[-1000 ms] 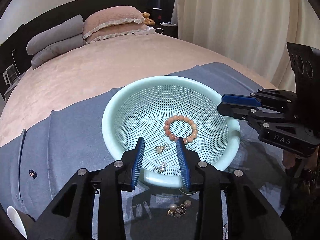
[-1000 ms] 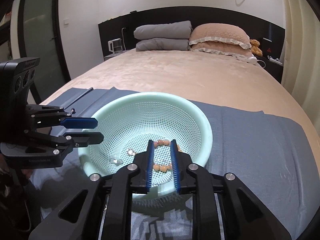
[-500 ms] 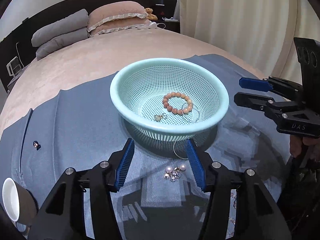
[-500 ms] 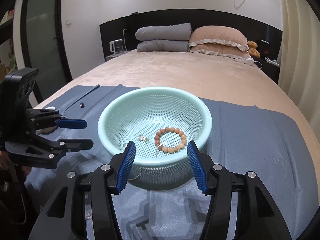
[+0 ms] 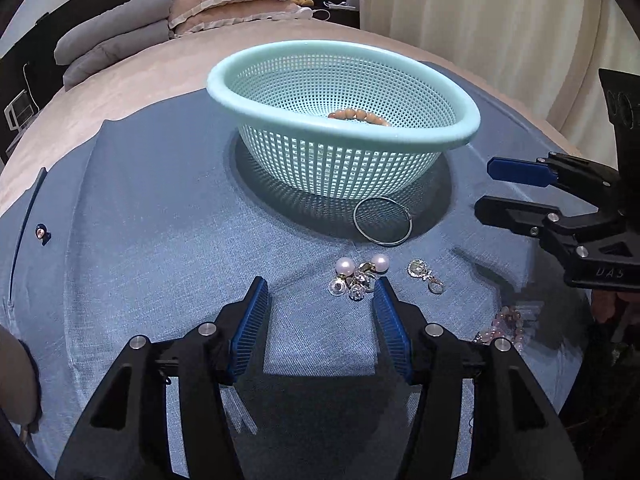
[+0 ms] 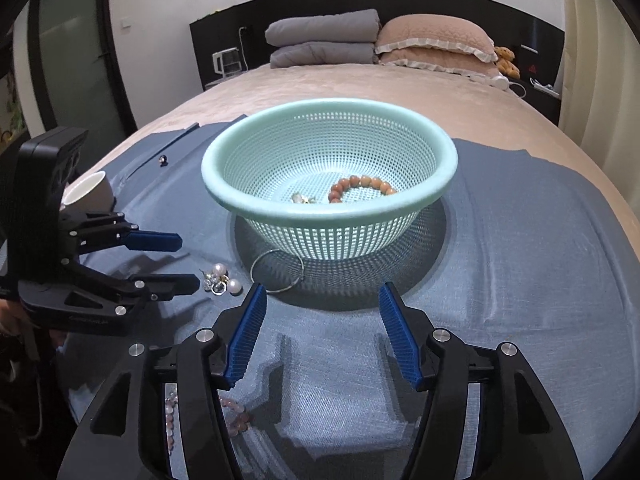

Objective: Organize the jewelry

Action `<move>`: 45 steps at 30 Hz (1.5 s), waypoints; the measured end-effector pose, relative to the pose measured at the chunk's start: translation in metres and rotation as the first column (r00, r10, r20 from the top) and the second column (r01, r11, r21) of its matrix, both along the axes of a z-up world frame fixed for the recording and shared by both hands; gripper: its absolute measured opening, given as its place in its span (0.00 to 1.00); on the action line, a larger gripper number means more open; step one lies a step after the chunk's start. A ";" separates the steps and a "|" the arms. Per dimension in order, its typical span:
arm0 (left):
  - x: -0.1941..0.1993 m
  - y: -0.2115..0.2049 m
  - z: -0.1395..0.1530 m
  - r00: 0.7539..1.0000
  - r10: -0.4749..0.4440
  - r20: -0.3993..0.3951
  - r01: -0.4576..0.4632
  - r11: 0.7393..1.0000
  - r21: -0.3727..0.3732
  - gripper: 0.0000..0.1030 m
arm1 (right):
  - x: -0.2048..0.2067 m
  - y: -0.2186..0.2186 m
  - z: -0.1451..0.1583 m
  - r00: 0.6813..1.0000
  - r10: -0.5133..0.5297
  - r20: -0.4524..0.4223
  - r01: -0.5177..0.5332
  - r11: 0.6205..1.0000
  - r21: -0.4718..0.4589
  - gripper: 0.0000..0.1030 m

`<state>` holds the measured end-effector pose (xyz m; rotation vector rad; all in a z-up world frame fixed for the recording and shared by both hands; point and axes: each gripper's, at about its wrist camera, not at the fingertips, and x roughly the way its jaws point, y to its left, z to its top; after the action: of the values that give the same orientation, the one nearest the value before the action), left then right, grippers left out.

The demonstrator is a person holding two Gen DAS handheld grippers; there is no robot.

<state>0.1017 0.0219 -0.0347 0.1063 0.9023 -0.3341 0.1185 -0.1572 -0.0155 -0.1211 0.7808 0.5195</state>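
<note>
My left gripper (image 5: 320,292) is nearer: pearl earrings (image 5: 358,276) lie just ahead, off its right pad (both claws wide, empty).

Left gripper (image 5: 320,292) and right gripper (image 6: 320,298), matte black angular frames with triangular cut-outs, ribbed blue pads (image 5: 394,330) lining each finger, round silver screw heads at the joints, embossed lettering on one side plate

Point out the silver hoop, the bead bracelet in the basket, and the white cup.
silver hoop (image 5: 382,221), left wrist view, on its wire at the near left.
bead bracelet (image 6: 362,182), right wrist view, on its far beads.
white cup (image 6: 86,190), right wrist view, on its rim.
</note>
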 end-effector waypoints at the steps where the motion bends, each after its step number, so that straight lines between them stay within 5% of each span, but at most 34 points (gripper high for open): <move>1: 0.000 0.000 0.000 1.000 -0.004 0.008 0.004 1.000 -0.001 0.55 | 0.003 0.002 -0.003 1.000 -0.010 -0.007 0.010 1.000 0.003 0.53; 12: 0.017 -0.002 -0.010 1.000 -0.006 0.008 0.006 1.000 -0.016 0.59 | 0.019 0.014 -0.024 0.995 -0.092 -0.049 0.095 0.994 0.055 0.42; 22: 0.013 -0.008 -0.017 1.000 -0.021 0.020 0.021 0.999 0.027 0.59 | 0.021 0.034 -0.036 0.992 -0.111 -0.058 0.111 0.994 -0.003 0.40; 24: 0.012 -0.012 -0.018 1.000 -0.022 0.020 0.021 0.999 0.040 0.59 | 0.019 0.040 -0.038 0.991 -0.123 -0.054 0.121 0.992 -0.043 0.33; 30: 0.008 -0.011 -0.017 1.000 -0.023 0.006 0.023 0.999 0.030 0.40 | 0.010 0.044 -0.039 0.995 -0.094 -0.042 0.090 0.992 -0.087 0.05; 39: 0.000 -0.002 -0.014 0.999 -0.027 -0.042 0.024 0.998 -0.059 0.12 | -0.003 0.023 -0.031 0.995 -0.080 -0.053 0.075 0.994 -0.084 0.03; 45: -0.005 -0.005 -0.012 0.998 -0.036 -0.058 0.032 0.997 -0.074 0.12 | -0.009 -0.002 -0.026 0.992 -0.108 -0.064 0.103 0.992 -0.071 0.03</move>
<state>0.0967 0.0173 -0.0467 0.0447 0.9464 -0.4035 0.1091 -0.1594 -0.0414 -0.1249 0.8661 0.3984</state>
